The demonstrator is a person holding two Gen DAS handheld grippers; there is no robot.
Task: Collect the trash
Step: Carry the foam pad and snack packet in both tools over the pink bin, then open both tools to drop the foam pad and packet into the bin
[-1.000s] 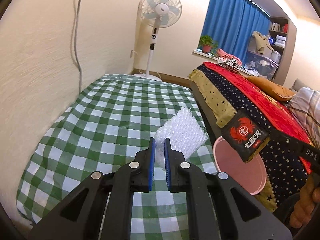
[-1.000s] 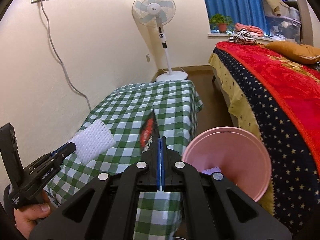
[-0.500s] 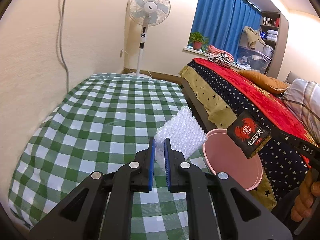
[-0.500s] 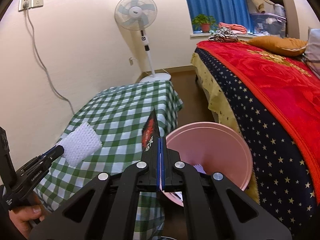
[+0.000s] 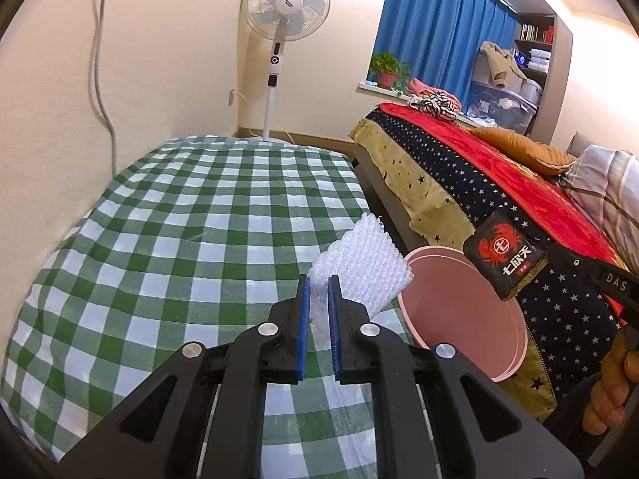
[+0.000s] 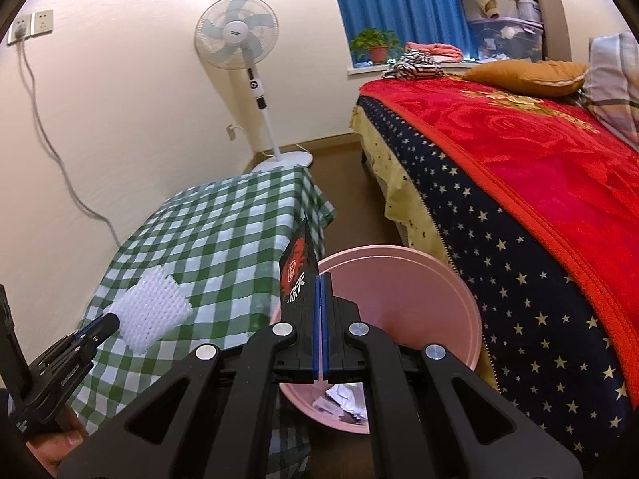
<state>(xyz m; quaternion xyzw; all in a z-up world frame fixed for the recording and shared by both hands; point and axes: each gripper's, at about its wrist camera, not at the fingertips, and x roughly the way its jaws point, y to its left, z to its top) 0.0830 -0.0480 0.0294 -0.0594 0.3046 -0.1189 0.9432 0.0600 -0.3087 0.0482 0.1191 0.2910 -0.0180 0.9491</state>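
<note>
- Left tool: pads pinching a white foam net sleeve above the checked worktop edge.
- Right tool: pressed together on a black snack wrapper, over the pink trash bin.
- Bin: holds crumpled paper; beside the bed.

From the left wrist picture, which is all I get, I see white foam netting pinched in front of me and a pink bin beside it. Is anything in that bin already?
Observer: Yes. The right wrist view looks down into the pink bin and shows crumpled white trash at the bottom.
Operator: And the black packet with the crab?
Observer: The right gripper is shut on the black packet, above the bin's near rim.
Operator: Anything on the wall?
Observer: A wall socket with a cable plugged in.
</note>
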